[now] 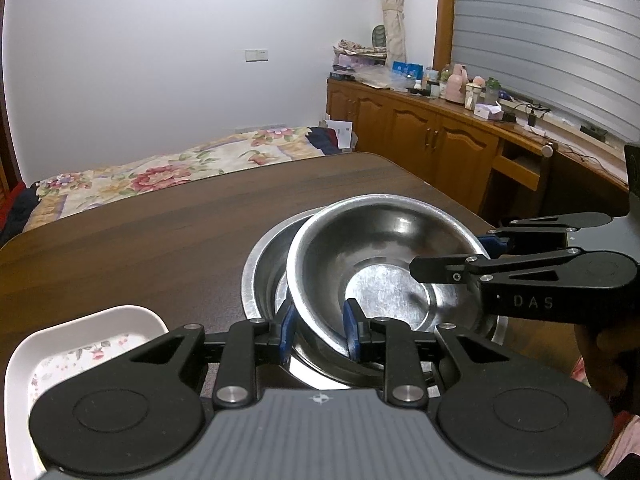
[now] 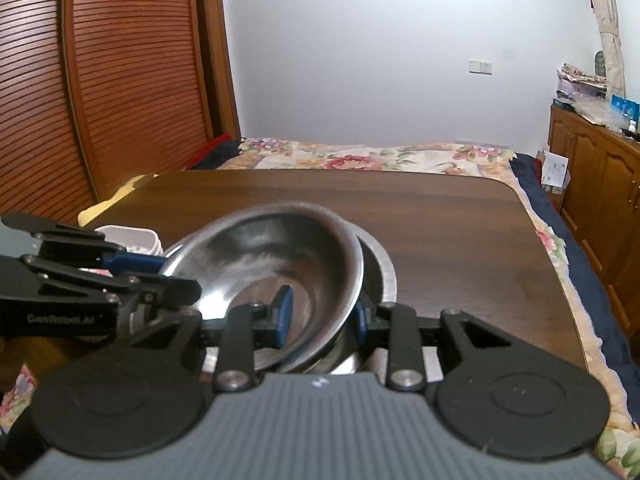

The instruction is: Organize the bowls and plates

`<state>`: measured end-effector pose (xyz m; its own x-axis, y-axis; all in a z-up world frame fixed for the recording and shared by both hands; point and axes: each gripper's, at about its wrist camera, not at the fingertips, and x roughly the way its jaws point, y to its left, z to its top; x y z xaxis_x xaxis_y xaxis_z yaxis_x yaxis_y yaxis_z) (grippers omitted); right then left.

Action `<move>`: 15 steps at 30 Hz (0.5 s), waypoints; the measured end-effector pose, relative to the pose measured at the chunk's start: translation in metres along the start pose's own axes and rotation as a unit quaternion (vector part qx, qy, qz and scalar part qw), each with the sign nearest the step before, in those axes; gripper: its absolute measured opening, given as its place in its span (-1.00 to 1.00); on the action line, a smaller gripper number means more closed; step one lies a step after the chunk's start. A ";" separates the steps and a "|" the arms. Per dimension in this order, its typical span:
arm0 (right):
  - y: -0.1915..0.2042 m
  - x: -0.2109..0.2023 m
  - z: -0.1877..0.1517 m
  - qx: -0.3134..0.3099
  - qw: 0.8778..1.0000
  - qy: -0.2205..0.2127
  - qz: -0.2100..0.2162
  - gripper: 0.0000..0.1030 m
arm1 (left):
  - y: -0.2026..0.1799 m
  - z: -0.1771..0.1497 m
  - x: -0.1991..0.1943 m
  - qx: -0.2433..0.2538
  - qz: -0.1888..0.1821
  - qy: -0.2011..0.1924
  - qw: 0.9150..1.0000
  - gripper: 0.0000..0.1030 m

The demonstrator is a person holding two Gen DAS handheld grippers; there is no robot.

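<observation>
I'm working in a bedroom of someone's home. Beyond the far edge of the dark wooden table (image 1: pixel 168 216) lies a bed with a floral quilt (image 2: pixel 360 158). On the left stands a louvred wooden wardrobe door (image 2: pixel 132 80). Along the right wall runs a row of wooden cabinets (image 1: pixel 420 136), their top crowded with bottles and jars (image 1: pixel 460 80) and folded fabric, under a window with closed blinds (image 1: pixel 552 28) and a tied-back curtain (image 1: pixel 394 8). The far wall is plain white.

White tray (image 1: pixel 100 336) cut off by frame edge, partly behind gripper body. Lower bowl (image 1: pixel 266 276) mostly hidden under upper bowl (image 1: pixel 384 256). Right-wrist view blurry.
</observation>
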<state>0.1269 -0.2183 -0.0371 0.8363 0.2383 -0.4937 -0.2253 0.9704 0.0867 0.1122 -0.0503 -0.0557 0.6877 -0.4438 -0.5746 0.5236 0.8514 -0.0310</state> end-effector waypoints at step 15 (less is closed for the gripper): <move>-0.007 -0.001 0.001 0.008 1.000 -0.020 -0.009 -0.36 | 0.002 -0.005 -0.001 -0.007 0.003 -0.005 1.000 -0.48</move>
<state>0.1279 -0.2252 -0.0360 0.8598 0.2226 -0.4597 -0.2025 0.9748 0.0933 0.1107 -0.0467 -0.0592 0.6955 -0.4419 -0.5665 0.5133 0.8574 -0.0386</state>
